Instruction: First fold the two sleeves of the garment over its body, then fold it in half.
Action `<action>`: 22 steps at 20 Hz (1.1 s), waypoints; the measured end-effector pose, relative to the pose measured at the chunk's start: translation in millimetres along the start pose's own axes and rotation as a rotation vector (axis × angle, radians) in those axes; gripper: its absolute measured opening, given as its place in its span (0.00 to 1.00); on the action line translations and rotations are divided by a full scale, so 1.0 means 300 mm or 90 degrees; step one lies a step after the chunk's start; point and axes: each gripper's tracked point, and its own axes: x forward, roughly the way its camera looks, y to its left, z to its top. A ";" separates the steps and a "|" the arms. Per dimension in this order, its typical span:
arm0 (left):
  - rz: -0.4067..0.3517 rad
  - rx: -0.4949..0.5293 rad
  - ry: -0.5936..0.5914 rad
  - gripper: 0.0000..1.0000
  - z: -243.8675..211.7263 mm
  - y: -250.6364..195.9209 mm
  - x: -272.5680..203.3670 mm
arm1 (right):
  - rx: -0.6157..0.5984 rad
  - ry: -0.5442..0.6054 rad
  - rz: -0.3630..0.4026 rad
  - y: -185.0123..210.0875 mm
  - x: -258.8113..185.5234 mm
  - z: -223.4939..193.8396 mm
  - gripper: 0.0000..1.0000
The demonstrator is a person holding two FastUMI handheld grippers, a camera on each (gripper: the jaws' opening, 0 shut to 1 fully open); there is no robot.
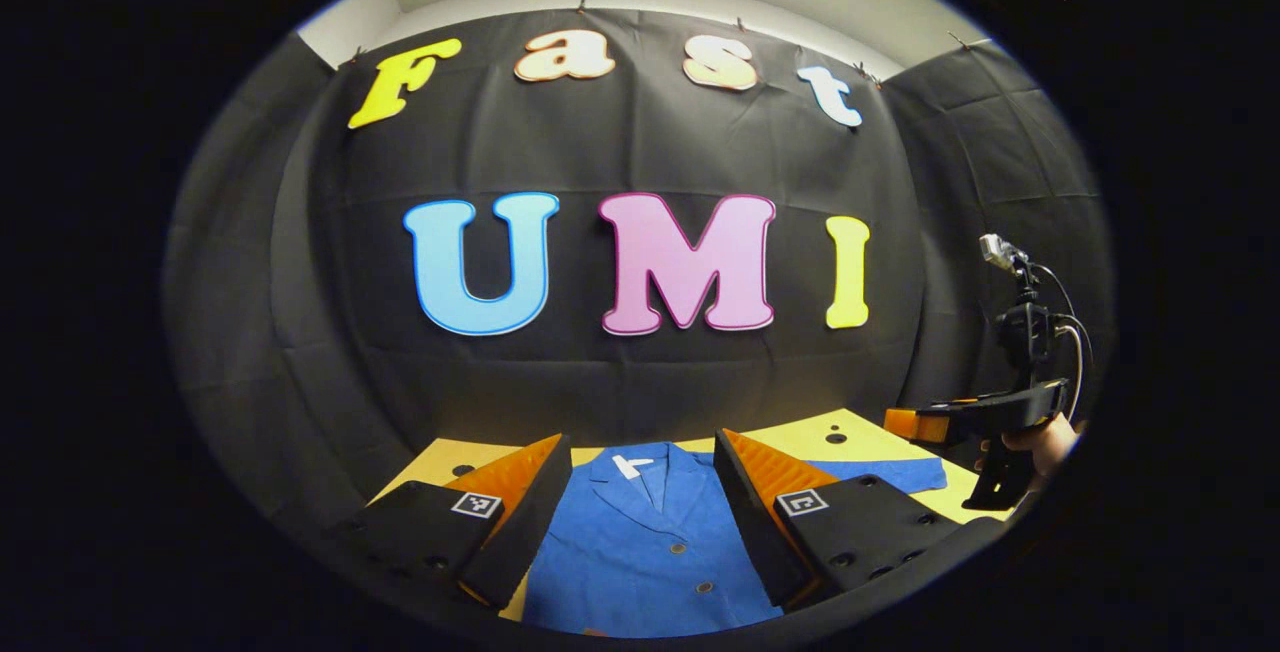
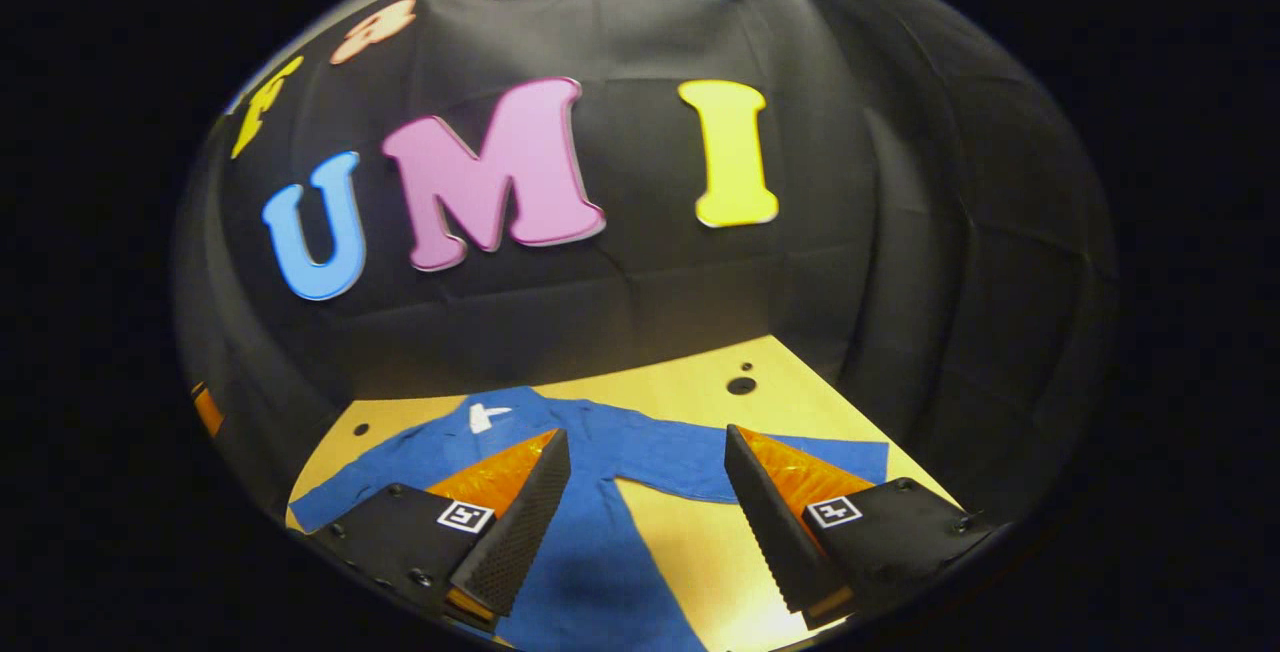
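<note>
Left claw (image 1: 640, 512): wide open, empty, above the jacket (image 1: 640, 552) chest. Jacket flat on bench (image 1: 800, 437), collar far side, both sleeves spread, unfolded. Right claw (image 2: 645, 512): wide open, empty, over right sleeve (image 2: 760, 462). Advice: pinch each sleeve near cuff, lift low, lay across chest without dragging the body.

Right gripper (image 2: 645, 502) open above blue garment (image 2: 590, 532), sleeve (image 2: 760, 462) unfolded.
</note>
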 end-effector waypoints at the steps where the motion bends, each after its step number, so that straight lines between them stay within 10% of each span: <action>1: -0.001 -0.010 0.014 0.82 -0.021 -0.029 0.030 | 0.021 0.032 -0.026 -0.091 0.064 -0.038 0.96; 7: -0.047 -0.026 0.078 0.82 -0.088 -0.222 0.131 | 0.149 0.205 -0.185 -0.604 0.273 -0.326 0.97; 17: -0.027 0.060 0.108 0.83 -0.143 -0.184 0.182 | 0.170 0.338 -0.259 -0.788 0.404 -0.547 1.00; 19: -0.017 0.054 0.102 0.82 -0.133 -0.167 0.177 | 0.124 0.360 -0.294 -0.829 0.395 -0.570 0.82; 20: -0.015 0.053 0.102 0.82 -0.131 -0.164 0.172 | 0.139 0.361 -0.300 -0.830 0.410 -0.567 0.55; 21: -0.012 0.053 0.104 0.82 -0.136 -0.165 0.161 | 0.145 0.356 -0.299 -0.837 0.418 -0.561 0.59; 22: -0.010 0.053 0.105 0.82 -0.142 -0.161 0.152 | 0.193 0.361 -0.285 -0.819 0.413 -0.567 0.36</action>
